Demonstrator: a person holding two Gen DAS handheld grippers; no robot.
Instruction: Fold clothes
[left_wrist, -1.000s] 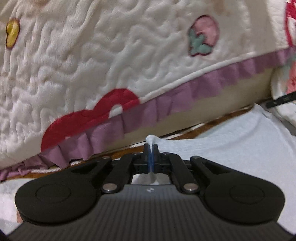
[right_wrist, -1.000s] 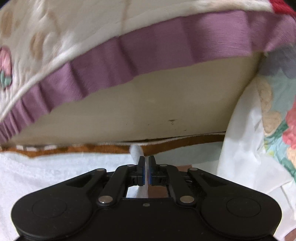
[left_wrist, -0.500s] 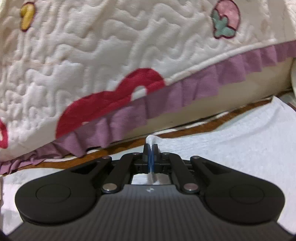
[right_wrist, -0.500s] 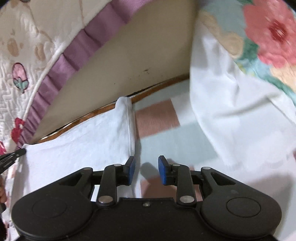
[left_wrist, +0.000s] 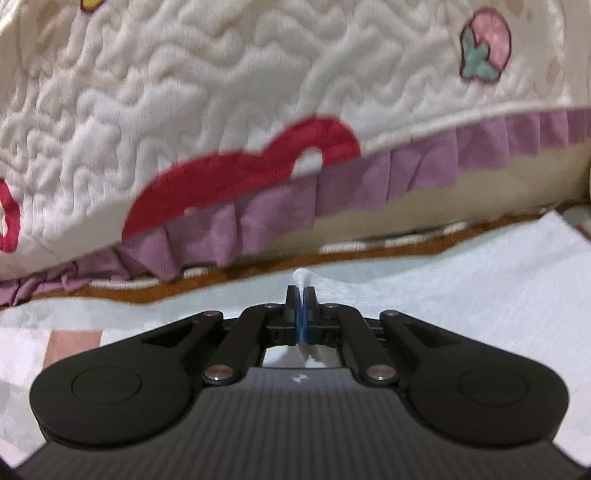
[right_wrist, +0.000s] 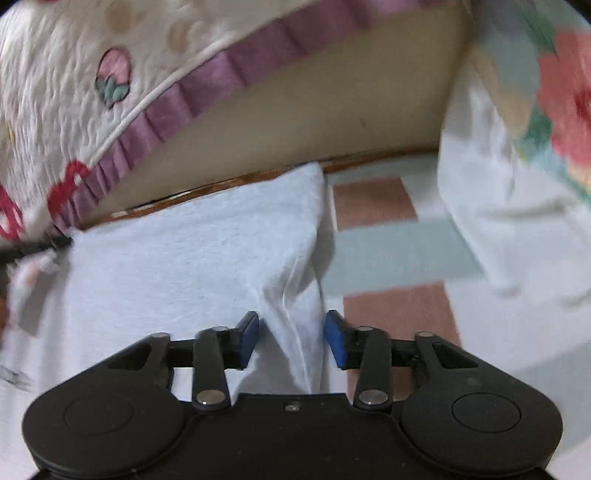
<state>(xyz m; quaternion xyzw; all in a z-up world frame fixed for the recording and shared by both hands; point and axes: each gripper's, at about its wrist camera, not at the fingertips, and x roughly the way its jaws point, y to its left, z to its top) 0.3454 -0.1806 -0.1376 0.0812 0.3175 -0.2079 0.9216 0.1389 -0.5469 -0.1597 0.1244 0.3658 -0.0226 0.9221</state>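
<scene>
A pale white garment (left_wrist: 461, 280) lies spread on a checked sheet. My left gripper (left_wrist: 301, 295) is shut on a pinched fold of that cloth, and a small tuft pokes out above the blue pads. In the right wrist view the same white garment (right_wrist: 192, 258) runs from the left to a folded right edge. My right gripper (right_wrist: 291, 336) stands open just above that edge, with a ridge of cloth between its blue pads (right_wrist: 246, 334) and nothing gripped.
A quilted cream cover (left_wrist: 221, 92) with a purple frill (left_wrist: 406, 173) and red shapes hangs over a beige wall (right_wrist: 314, 103) just behind the garment. A floral white cloth (right_wrist: 517, 166) is piled at the right. The pink and grey checked sheet (right_wrist: 388, 240) shows beside the garment.
My right gripper let go of the cloth, opened wider and drew back and up from the garment's far edge. The left gripper kept its hold and shifted slightly leftward.
</scene>
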